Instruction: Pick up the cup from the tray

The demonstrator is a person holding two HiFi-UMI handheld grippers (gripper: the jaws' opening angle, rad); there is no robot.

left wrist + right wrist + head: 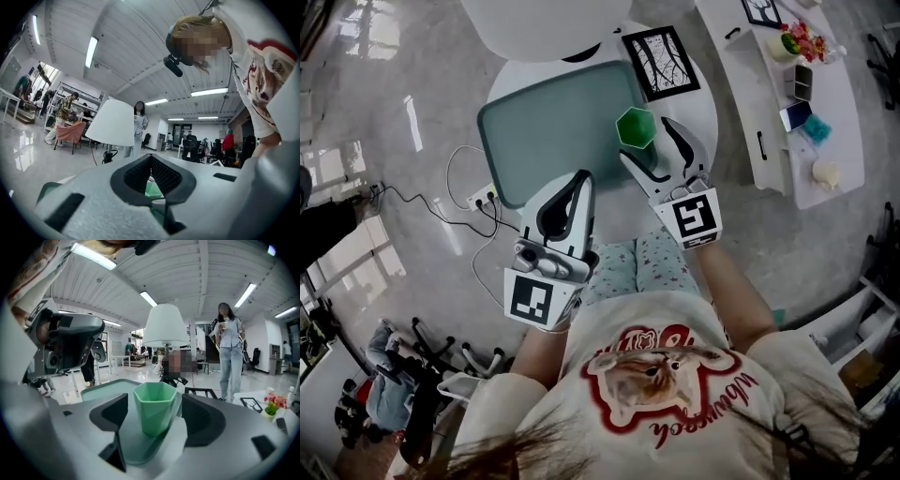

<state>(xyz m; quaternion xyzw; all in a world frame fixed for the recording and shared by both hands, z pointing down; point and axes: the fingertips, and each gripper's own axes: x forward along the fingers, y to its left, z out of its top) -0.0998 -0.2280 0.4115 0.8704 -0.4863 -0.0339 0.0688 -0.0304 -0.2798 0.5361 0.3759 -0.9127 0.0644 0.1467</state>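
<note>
A green faceted cup [636, 128] stands upright at the right edge of the teal tray [546, 136] on the round white table. My right gripper [645, 141] is open, one finger on each side of the cup. In the right gripper view the cup [155, 404] sits between the dark pads [112, 414] with a small gap on each side, so neither pad presses on it. My left gripper [582, 178] is shut and empty, hanging over the table's near edge beside the tray's near right corner. Its pads [164, 176] meet at the tip.
A framed black-and-white picture [661, 61] lies on the table right of the tray. A white lamp shade [544, 19] overhangs the far side. A long side table [806, 103] with flowers and small items stands at right. Cables and a power strip [483, 197] lie on the floor at left.
</note>
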